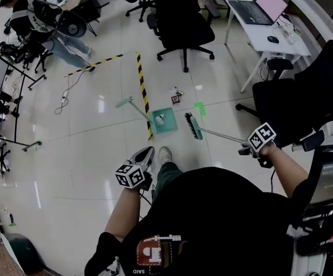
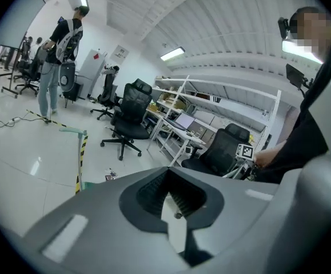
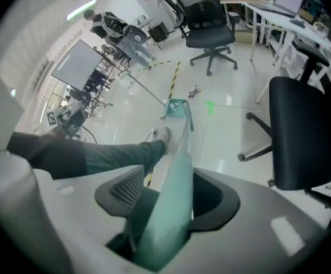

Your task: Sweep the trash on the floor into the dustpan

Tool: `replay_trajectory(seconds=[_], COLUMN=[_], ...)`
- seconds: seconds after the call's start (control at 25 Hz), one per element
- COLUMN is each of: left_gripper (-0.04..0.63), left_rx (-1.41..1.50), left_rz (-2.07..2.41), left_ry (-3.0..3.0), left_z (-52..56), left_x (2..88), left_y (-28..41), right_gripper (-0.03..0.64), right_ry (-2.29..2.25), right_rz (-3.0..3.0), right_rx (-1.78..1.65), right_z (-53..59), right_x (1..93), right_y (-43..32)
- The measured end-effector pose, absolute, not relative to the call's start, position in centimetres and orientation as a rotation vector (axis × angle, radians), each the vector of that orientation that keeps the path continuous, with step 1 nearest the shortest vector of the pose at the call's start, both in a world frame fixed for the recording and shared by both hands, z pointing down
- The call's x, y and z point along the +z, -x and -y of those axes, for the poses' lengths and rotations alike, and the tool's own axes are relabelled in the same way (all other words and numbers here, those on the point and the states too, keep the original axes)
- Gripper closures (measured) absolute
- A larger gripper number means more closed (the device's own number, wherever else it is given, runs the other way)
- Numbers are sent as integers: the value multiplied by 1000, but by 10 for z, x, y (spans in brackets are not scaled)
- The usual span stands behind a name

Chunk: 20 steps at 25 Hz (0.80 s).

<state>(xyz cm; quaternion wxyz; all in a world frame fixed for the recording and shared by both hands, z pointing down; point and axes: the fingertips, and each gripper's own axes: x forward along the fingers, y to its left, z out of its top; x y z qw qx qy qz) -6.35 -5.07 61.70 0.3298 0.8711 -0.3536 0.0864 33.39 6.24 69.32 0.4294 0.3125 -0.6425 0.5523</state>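
Note:
A teal dustpan [image 1: 165, 121] stands on the tiled floor with a white scrap of trash [image 1: 159, 119] in it; its long handle [image 1: 133, 105] leans up to the left. Just right of it rests the teal broom head [image 1: 193, 126]. The broom handle [image 3: 175, 178] runs back into my right gripper [image 1: 245, 149], which is shut on it. A small wrapper [image 1: 176, 96] lies on the floor beyond the dustpan. My left gripper [image 1: 145, 156] hangs near my shoe, well short of the dustpan, with its jaws closed and nothing between them [image 2: 168, 181].
Yellow-black hazard tape [image 1: 142, 88] runs past the dustpan's left side, and a green tape mark [image 1: 199, 108] lies to its right. Black office chairs [image 1: 180, 25] and a desk with a laptop [image 1: 264, 10] stand behind. Another person [image 1: 34, 16] works at far left.

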Motion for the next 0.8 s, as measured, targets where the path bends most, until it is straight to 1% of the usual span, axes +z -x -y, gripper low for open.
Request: replay_trajectory(seconds=[0.2,0.4,0.6,0.8], left_gripper=[594,594,594,594], left_rx=[174,165,138,110], left_rz=[1010,1010,1066,1032], left_ry=[-2209,-2187,-2152,-2204], left_z=[-96,-200,-237,-243], left_x=[601,569,563,545], left_y=[-3,-26,-15,-8], right_gripper=[379,377,375,371], right_ry=[-801,-781,-799,-855], right_rz=[1700,1701,1703,1751], right_rx=[1483,1565,1634,1787], right_z=[-186,-297,-362,-385], right_x=[671,649,650,643], right_y=[-390,-421,-419,-397])
